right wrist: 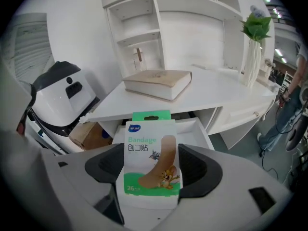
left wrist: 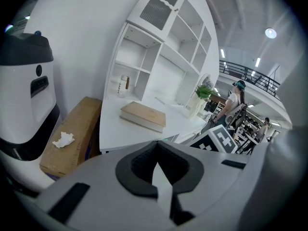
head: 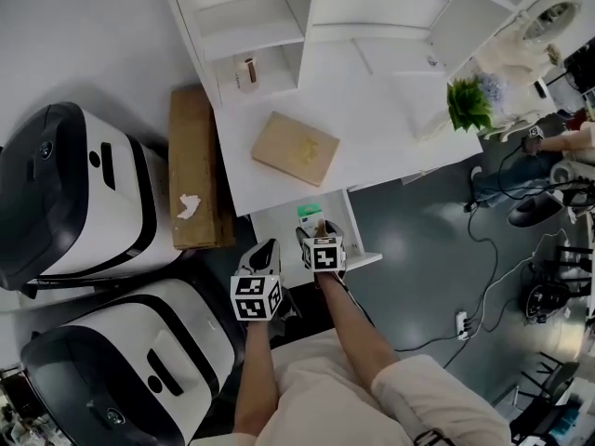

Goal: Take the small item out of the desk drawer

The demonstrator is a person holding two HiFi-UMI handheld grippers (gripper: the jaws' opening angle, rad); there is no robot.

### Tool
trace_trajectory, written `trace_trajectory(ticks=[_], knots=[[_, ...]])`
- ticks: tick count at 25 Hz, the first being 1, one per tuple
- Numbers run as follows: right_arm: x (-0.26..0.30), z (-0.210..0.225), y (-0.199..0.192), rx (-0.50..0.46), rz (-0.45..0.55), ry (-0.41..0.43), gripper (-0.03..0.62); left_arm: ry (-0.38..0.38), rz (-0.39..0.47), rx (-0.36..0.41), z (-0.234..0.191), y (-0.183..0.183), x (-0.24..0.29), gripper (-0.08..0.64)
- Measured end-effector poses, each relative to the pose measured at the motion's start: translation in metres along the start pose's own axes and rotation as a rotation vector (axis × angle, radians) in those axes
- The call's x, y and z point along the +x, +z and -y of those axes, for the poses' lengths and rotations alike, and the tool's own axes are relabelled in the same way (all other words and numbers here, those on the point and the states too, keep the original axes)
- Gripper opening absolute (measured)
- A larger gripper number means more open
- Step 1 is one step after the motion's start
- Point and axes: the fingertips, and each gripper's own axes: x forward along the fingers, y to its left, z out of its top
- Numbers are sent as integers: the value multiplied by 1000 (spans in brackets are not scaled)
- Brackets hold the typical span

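The small item is a white and green bandage box (right wrist: 151, 162). My right gripper (right wrist: 151, 173) is shut on it and holds it upright above the open white desk drawer (right wrist: 199, 129). In the head view the bandage box (head: 310, 216) shows its green top over the drawer (head: 279, 226), with the right gripper (head: 317, 240) just behind it. My left gripper (head: 264, 256) hangs to the left of the drawer, in front of the desk edge. Seen in its own view, the left gripper (left wrist: 159, 171) has its jaws together with nothing in them.
A tan book (head: 296, 148) lies on the white desk (head: 372, 100) under a shelf hutch that holds a small bottle (head: 248, 72). A cardboard box (head: 195, 165) and two white-and-black machines (head: 74, 193) stand left of the desk. A potted plant (head: 468, 103) sits at the desk's right end.
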Motion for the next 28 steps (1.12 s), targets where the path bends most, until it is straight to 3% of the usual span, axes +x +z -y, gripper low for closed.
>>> trace_trajectory(ticks=[7, 11, 28], knots=[[-56, -11, 22, -68, 146, 46, 364, -6, 22, 33, 7, 1, -20, 15], [-87, -19, 31, -36, 217, 82, 364, -19, 47, 57, 17, 5, -30, 15], [-175, -29, 34, -41, 369, 170, 364, -28, 85, 114, 31, 1, -73, 15]])
